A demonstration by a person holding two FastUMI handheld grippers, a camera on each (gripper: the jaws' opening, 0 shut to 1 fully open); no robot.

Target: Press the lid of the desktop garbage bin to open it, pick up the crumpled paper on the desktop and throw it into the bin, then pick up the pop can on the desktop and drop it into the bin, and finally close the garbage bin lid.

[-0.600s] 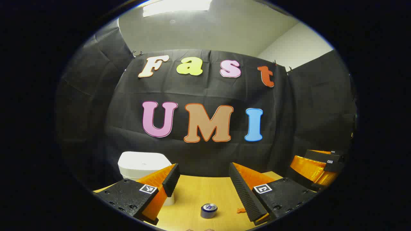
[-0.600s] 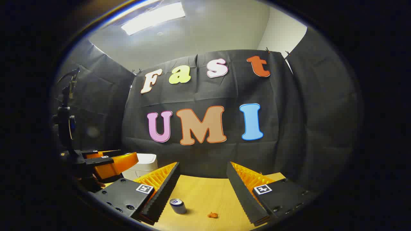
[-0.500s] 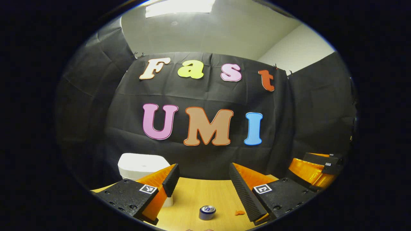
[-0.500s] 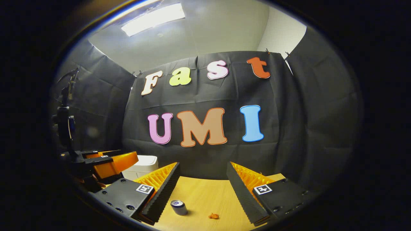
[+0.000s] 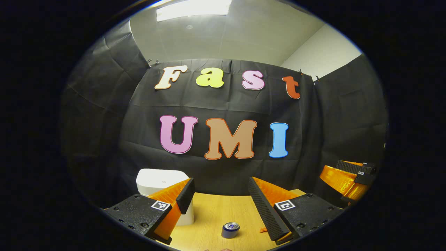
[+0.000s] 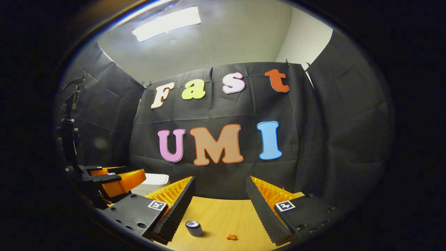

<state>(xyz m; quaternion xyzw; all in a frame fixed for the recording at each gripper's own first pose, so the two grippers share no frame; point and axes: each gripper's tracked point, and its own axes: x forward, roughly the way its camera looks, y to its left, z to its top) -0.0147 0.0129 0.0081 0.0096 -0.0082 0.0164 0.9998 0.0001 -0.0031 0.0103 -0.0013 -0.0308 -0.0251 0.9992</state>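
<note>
Left gripper view: pop can (image 5: 230,230) beneath parted left gripper (image 5: 219,195).

Left gripper (image 5: 219,195) level, fingers wide apart; right gripper (image 6: 219,195) likewise, alongside, both empty

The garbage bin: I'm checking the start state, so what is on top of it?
The garbage bin carries only its closed white lid, with nothing resting on that. Its inside is hidden, and a left gripper finger covers its front.
</note>
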